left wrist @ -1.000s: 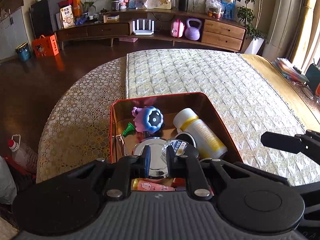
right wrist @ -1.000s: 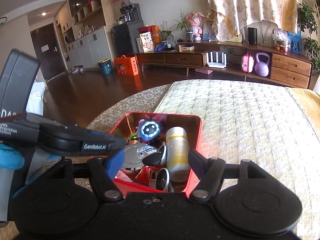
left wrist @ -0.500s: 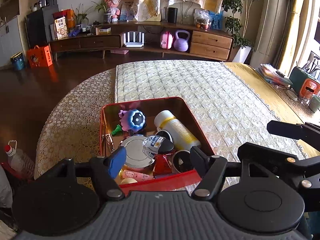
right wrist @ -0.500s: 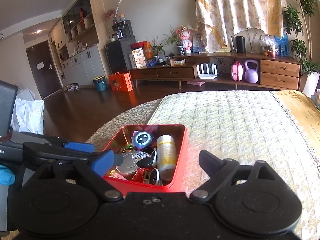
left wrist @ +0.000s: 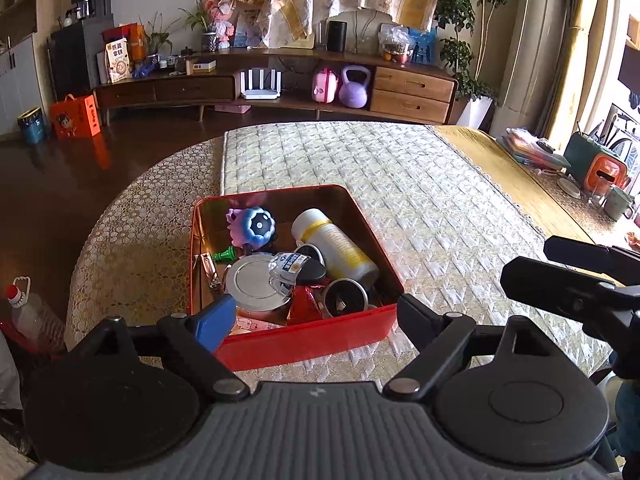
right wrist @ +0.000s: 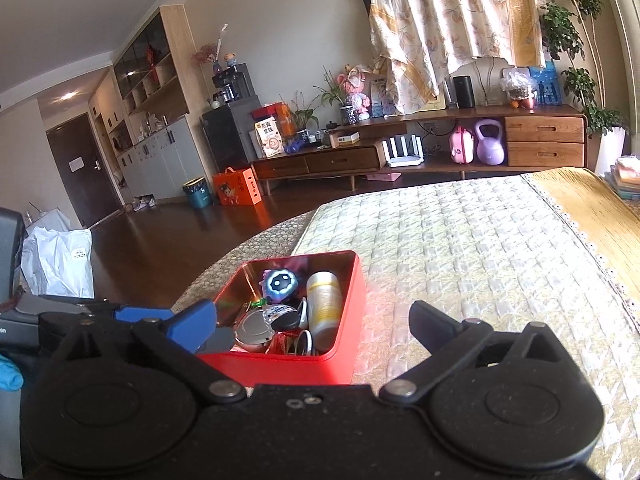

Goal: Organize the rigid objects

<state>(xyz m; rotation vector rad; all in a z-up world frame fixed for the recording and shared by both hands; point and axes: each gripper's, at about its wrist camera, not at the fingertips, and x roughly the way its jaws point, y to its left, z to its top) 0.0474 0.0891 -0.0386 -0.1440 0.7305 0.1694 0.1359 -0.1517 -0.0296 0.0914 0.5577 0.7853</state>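
The quilted tabletop (left wrist: 420, 184) fills mid-frame in both views, more of it showing than a second ago as both tools have pulled back. The red tin (left wrist: 304, 340) sits lower centre of the left view, packed with a yellow-banded bottle (left wrist: 336, 244), a round silver lid (left wrist: 252, 284) and a purple toy (left wrist: 252, 226). The left tool (left wrist: 310, 320), pinched narrow a second ago, now gapes wide and empty; the right tool (right wrist: 312, 320) is likewise wide and empty. Judging by this, the tidying looks essentially finished.
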